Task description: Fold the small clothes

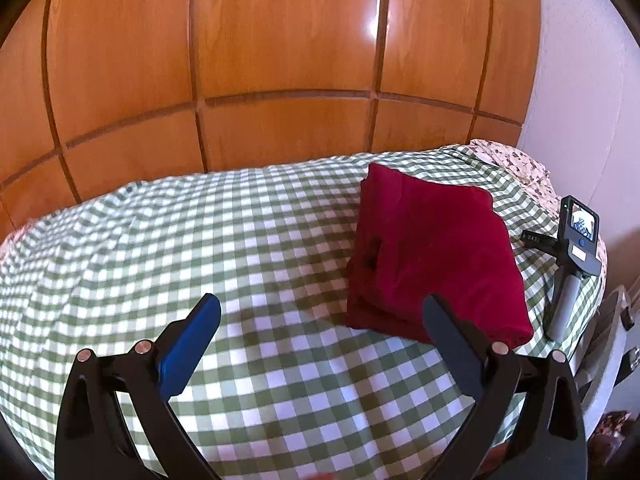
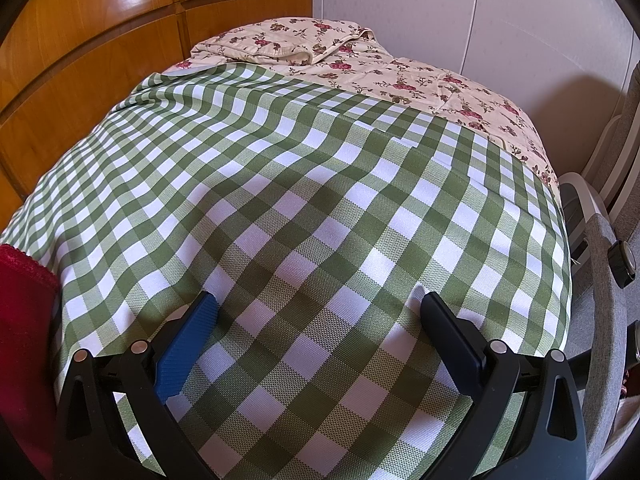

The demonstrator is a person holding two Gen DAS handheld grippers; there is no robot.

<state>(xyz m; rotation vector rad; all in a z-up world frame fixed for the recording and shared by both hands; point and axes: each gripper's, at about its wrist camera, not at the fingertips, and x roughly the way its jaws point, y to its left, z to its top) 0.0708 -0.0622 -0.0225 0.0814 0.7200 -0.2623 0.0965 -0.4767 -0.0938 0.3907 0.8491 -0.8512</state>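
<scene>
Red garment (image 1: 436, 256) lies folded on the checked cloth (image 1: 240, 240), toward the bed's right edge, beside a handheld device (image 1: 576, 256). Left gripper (image 1: 320, 308) and right gripper (image 2: 316, 304) hover wide-jawed, empty. Risk: a careless grab could drag layers apart or nudge the device.

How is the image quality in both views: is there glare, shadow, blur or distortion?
Left wrist view: strong fisheye bending, white glare on the wooden wardrobe, soft shadow beside the folded red cloth, slight blur on the checked cover. Right wrist view: sharp weave, same bending, the open right gripper shades the cover.
</scene>
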